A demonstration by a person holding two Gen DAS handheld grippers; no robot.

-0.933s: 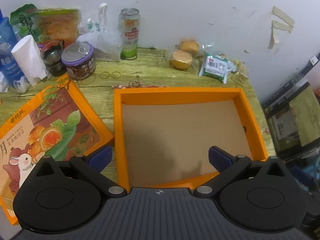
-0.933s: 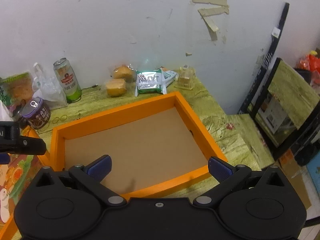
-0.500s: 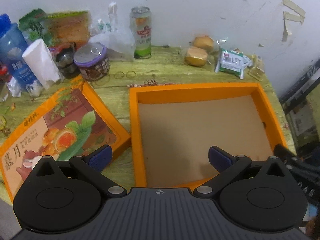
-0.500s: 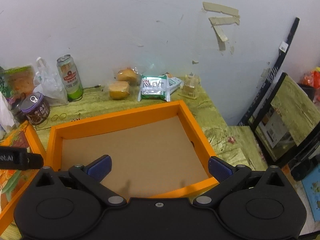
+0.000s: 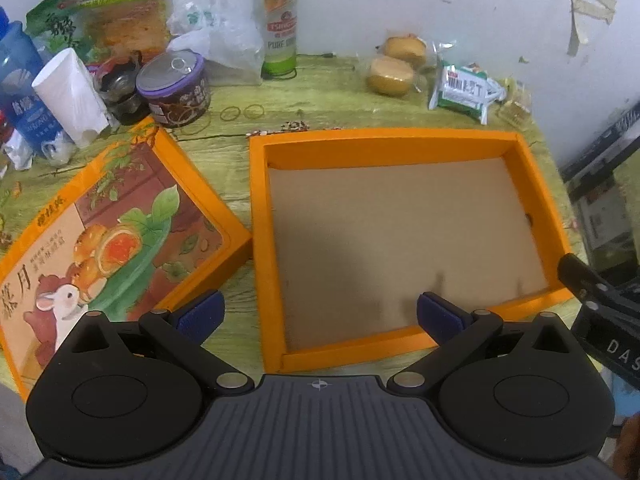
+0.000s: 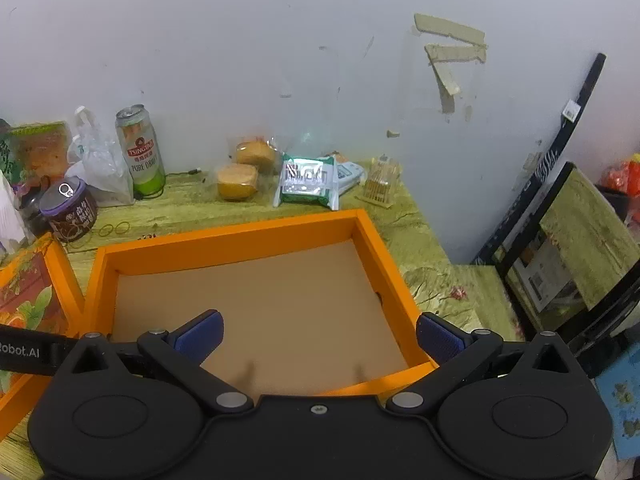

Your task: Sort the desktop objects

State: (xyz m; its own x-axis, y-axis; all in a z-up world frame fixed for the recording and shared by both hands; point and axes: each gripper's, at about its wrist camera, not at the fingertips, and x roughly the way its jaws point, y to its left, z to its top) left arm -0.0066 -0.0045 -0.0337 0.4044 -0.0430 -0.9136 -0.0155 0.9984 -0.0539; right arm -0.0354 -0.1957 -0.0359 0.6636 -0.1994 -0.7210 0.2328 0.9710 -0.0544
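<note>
Green wood-grain table (image 5: 224, 148) against a white wall is bearing an open orange box (image 5: 538, 208), which is lying empty beside its printed lid (image 5: 120, 220). Left gripper (image 5: 318, 312) and right gripper (image 6: 320, 330) are hovering over the box's near edge, each with blue-padded jaws spread wide and gripping nothing. Along the wall, a beer can (image 5: 280, 28), a purple-lidded tin (image 5: 176, 88), two wrapped cakes (image 5: 394, 64) and a green packet (image 5: 464, 90) are waiting, well apart from both grippers.

Orange box (image 5: 258, 216) with brown floor, rabbit-printed orange lid (image 5: 112, 216), green-and-white can (image 5: 280, 28), purple-lidded tin (image 5: 174, 88)
</note>
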